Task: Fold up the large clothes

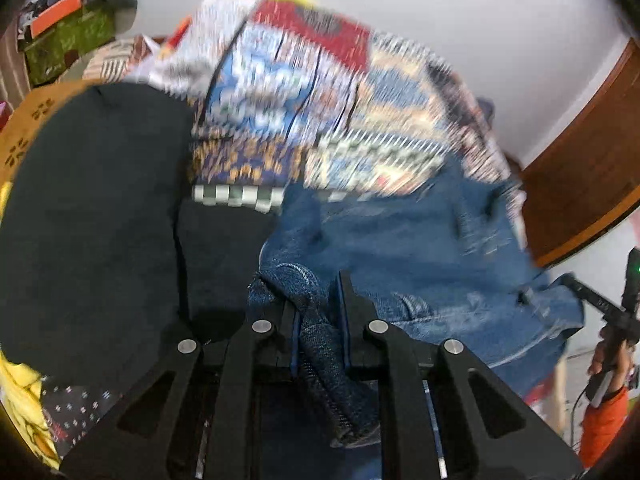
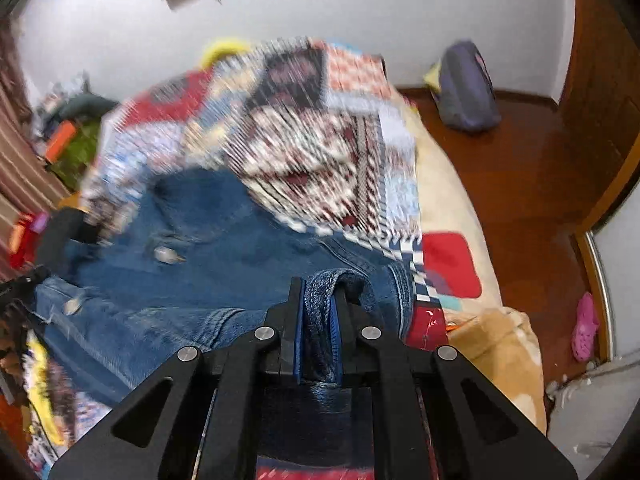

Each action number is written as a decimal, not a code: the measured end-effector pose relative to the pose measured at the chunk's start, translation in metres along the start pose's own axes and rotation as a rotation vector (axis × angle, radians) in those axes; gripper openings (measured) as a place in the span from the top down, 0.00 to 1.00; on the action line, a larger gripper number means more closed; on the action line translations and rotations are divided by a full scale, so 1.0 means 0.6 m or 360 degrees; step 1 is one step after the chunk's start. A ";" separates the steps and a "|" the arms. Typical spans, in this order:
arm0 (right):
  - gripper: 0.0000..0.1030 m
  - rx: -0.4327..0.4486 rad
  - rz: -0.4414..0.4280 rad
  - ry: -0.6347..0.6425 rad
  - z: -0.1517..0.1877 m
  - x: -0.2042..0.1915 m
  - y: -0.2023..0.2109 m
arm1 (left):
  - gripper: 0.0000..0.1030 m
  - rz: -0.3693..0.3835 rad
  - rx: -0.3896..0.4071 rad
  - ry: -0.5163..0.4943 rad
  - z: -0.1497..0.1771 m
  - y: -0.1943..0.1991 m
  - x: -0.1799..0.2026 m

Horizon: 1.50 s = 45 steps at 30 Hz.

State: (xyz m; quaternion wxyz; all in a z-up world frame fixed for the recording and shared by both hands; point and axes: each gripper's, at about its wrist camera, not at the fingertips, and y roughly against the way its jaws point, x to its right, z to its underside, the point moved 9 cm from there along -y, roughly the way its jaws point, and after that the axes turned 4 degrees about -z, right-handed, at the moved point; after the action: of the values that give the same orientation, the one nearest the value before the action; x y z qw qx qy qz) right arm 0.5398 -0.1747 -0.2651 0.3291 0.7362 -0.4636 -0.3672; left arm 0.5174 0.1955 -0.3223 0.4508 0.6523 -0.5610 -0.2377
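A blue denim jacket (image 1: 420, 240) hangs stretched between my two grippers above a bed; it also shows in the right wrist view (image 2: 208, 264). My left gripper (image 1: 316, 292) is shut on a bunched denim edge. My right gripper (image 2: 318, 292) is shut on another folded denim edge. In the left wrist view the right gripper (image 1: 612, 312) shows at the far right, held by a hand. A black garment (image 1: 92, 208) lies on the bed to the left of the jacket.
A patchwork quilt (image 1: 304, 92) covers the bed (image 2: 452, 200), blurred by motion. A wooden floor (image 2: 520, 168) with a purple backpack (image 2: 468, 88) and a pink shoe (image 2: 584, 328) lies to the right. Boxes (image 1: 64, 36) are piled at the left wall.
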 end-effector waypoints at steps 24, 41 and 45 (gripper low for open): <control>0.46 -0.0006 0.0024 0.0352 0.137 -0.101 0.141 | 0.30 -0.0192 0.0166 -0.0599 0.117 0.145 0.096; 0.45 -0.0178 -0.0053 0.0385 0.122 -0.198 -0.030 | 0.30 -0.0371 0.0187 -0.0717 0.083 -0.006 0.175; 0.46 -0.0075 0.0108 0.0369 0.027 -0.179 -0.049 | 0.30 -0.0505 0.0257 -0.0673 -0.032 -0.014 0.160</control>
State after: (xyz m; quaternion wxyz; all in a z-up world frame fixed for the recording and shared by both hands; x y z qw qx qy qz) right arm 0.5068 -0.0676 -0.2724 0.4101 0.7496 -0.4382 -0.2791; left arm 0.5623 0.1107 -0.3015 0.2273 0.7017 -0.5507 -0.3907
